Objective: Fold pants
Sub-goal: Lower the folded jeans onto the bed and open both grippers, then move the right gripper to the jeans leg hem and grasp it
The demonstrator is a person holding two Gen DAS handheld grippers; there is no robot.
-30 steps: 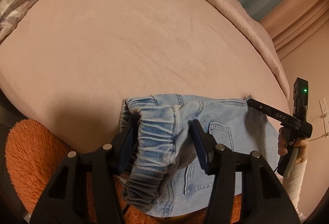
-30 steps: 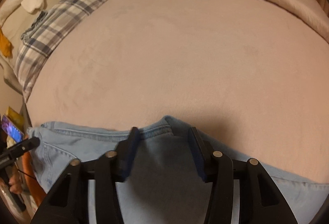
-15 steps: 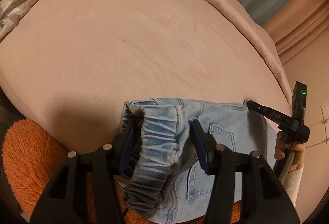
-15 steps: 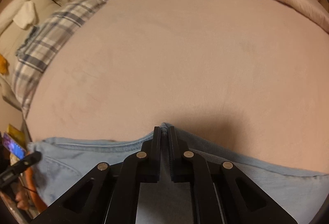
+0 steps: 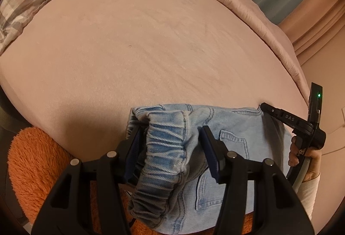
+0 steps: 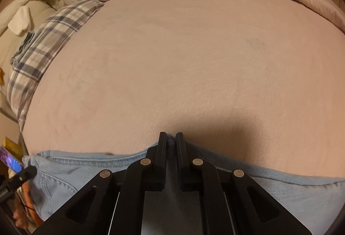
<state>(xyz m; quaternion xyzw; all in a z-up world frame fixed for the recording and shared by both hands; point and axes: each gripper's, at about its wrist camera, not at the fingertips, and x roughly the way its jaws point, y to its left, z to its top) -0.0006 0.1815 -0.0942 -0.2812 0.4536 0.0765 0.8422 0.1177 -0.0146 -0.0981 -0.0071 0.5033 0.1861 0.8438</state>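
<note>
Denim pants (image 5: 226,125), pale blue, lie along the near edge of the bed (image 5: 151,51), with the waist end drooping off that edge toward an orange fluffy rug (image 5: 36,166). The left gripper (image 5: 170,138) stands at the near left end of the garment: its jaws are spread about halfway, the gathered elastic waistband (image 5: 163,155) bunched between them. The left pad seems to touch the cloth while the right one stands clear, so this looks like a straddle and not a firm pinch.

The right gripper (image 6: 171,142), further along the near edge, has its jaws pressed nearly together, pinching a small ridge of the pants' upper edge (image 6: 171,141); they have just been closing on that fold. In the left wrist view its black body shows at the far end of the denim, gripped by the person's hand (image 5: 301,155).

Holding both ends of one long edge probably serves to lift the garment evenly and carry it onto the wide pink sheet ahead, where the first fold has room. The left jaws likely need to close before any lift.
</note>
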